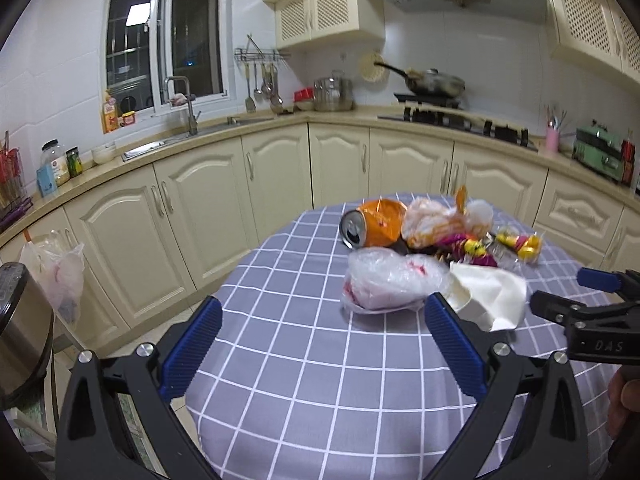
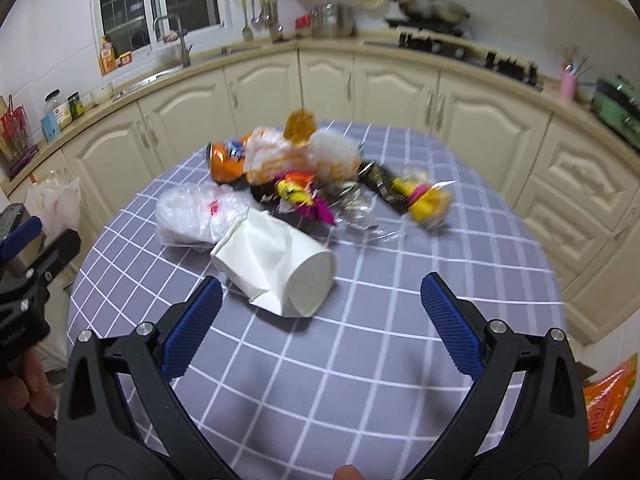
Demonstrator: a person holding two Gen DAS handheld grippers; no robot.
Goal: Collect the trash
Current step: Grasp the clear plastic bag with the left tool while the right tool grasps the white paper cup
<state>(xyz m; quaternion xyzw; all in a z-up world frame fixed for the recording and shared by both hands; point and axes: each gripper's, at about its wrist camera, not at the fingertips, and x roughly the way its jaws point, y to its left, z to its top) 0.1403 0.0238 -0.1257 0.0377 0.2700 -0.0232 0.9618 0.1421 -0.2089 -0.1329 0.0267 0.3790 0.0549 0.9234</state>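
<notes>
dim, cool indoor light from overhead, with a ceiling lamp reflected in the dark window (image 1: 138, 14). strong fisheye bending and black corners. the right wrist view is motion-blurred across the snack wrappers (image 2: 352, 196) and cabinets (image 2: 472, 108).

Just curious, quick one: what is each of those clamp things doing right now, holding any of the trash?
Left gripper: jaws open, holding nothing, above the table edge.
Right gripper: jaws open, holding nothing, just short of the crushed paper cup.
</notes>
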